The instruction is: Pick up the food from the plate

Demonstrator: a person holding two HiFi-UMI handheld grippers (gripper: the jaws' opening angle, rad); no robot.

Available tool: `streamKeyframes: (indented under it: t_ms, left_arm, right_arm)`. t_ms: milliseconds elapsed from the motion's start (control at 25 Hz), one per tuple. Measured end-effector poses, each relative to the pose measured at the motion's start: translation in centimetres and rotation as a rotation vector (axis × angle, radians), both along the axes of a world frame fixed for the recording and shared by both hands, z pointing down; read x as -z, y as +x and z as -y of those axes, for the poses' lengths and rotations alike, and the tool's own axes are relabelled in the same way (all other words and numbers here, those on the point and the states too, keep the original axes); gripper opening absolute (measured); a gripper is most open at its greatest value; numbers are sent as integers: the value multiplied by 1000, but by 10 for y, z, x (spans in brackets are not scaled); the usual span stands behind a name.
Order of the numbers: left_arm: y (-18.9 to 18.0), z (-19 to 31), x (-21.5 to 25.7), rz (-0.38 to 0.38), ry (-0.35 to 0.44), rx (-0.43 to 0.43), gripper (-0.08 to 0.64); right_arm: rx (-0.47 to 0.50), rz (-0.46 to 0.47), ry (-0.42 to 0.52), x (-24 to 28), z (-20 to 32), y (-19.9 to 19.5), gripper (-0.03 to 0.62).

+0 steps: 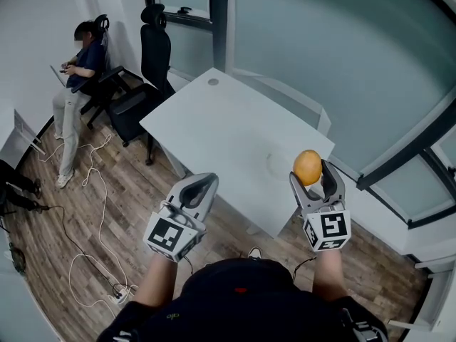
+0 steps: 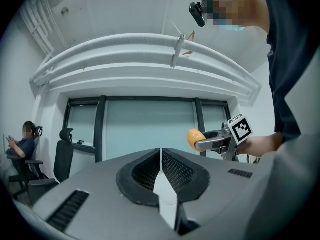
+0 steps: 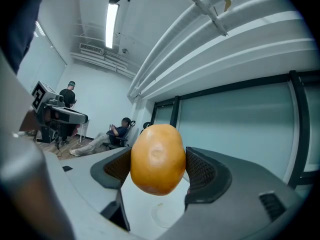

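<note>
The right gripper (image 1: 311, 171) is clamped on a round orange-brown piece of food (image 1: 307, 167) and holds it in the air above the near right part of the white table (image 1: 221, 120). The food sits between the two jaw pads and touches both. On the table, just beside the held food, lies a pale round plate (image 1: 271, 166), barely visible against the top. The left gripper (image 1: 204, 184) hangs at the near edge of the table, its jaws pressed together with nothing between them. A black office chair (image 1: 155, 45) stands by the far left end of the table. Further out from the table, a person (image 1: 77, 73) sits in another chair. White cables (image 1: 96, 184) lie on the wood floor left of the table.
</note>
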State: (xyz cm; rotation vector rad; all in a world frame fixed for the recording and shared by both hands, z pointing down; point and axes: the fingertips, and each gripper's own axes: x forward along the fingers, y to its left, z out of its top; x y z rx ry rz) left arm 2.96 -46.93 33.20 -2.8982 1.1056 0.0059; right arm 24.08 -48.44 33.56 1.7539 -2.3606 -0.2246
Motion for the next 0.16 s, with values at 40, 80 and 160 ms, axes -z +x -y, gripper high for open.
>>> streamKeyframes:
  t_ms: [40, 80, 160]
  left_arm:
    - [0, -1, -1, 3, 3, -3, 29]
    - [0, -1, 0, 1, 0, -3, 29]
    - [1, -2, 1, -7, -12, 0, 31]
  right_arm:
    - [-1, -1, 0, 0, -1, 0, 354]
    - [-3, -2, 0, 0, -1, 0, 354]
    - [-6, -2, 0, 0, -2, 0, 354]
